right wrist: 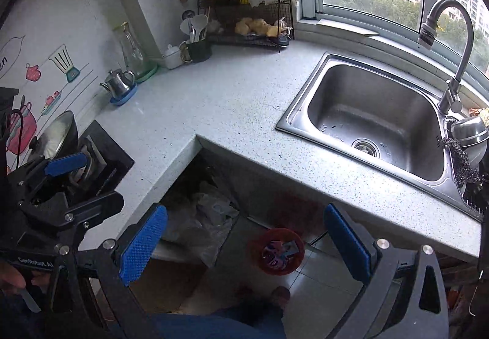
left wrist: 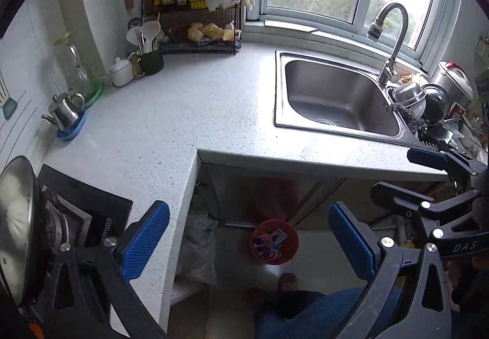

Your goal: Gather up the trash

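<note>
Left-wrist view. At the far left, a steel lid [left wrist: 15, 226] was seen over a black hob [left wrist: 88, 210]. A small kettle [left wrist: 64, 111] on a blue coaster stood by the wall, with a glass carafe [left wrist: 71, 64] behind it. Farther along the speckled counter [left wrist: 189, 103] were a white pot [left wrist: 120, 71], a green cup of utensils [left wrist: 149, 59] and a wire rack [left wrist: 198, 24] bearing bottles and a yellow jug. The left gripper [left wrist: 249, 244] was held wide open, nothing between its blue pads [left wrist: 146, 239]. Between them, on the floor below the counter edge, stood a red bin [left wrist: 275, 242] holding coloured wrappers. The sink [left wrist: 336, 94] lay to the right, empty, with its tap [left wrist: 389, 42] and stacked bowls [left wrist: 412, 96] beyond. The right gripper was seen at the right edge.

Right-wrist view. The left gripper was seen at the left, over the hob [right wrist: 104, 155]. A pale plastic bag [right wrist: 207, 223] lay in the recess under the counter [right wrist: 238, 113]. The right gripper [right wrist: 246, 244] was likewise spread open and empty, its pads [right wrist: 142, 244] framing the bin [right wrist: 276, 250], well below them. The sink [right wrist: 376, 122] and tap [right wrist: 455, 64] occupied the right. A trouser leg and shoe were seen at the bottom.
</note>
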`<state>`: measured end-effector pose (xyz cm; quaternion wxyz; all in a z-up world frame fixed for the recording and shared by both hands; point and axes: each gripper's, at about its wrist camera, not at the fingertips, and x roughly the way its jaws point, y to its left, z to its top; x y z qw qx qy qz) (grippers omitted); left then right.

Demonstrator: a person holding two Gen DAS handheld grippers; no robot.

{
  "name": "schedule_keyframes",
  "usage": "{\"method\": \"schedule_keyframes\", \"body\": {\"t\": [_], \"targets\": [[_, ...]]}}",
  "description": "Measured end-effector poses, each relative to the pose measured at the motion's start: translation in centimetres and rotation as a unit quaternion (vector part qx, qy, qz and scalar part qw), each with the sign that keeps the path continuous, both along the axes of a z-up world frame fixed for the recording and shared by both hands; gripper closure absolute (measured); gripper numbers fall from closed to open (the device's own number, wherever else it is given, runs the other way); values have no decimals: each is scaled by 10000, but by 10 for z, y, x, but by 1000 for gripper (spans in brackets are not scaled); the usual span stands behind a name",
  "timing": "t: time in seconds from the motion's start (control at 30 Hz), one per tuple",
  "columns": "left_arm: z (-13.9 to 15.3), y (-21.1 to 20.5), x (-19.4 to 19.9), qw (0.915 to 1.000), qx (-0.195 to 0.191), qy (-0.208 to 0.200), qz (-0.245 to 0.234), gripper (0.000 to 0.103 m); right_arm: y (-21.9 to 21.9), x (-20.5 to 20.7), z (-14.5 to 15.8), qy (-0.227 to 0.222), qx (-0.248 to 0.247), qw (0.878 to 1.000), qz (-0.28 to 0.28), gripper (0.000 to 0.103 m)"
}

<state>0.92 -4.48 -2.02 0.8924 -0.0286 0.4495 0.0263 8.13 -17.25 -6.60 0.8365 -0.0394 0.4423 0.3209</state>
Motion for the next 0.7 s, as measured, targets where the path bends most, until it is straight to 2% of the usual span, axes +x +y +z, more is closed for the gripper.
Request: {"method": "schedule_keyframes", "body": {"t": [0.2,0.5,0.7], "targets": [[19,1,-8,9997,71,-249,-24,0,1,-5,17,-172,171,9996,-138,1],[19,8,-15,9992,-127,-353,142,0,6,-10,29,-329,215,9992,-98,1],[18,6,-18,9991,-115,-351,200,0,6,-13,29,-369,203,9991,-32,1]]}}
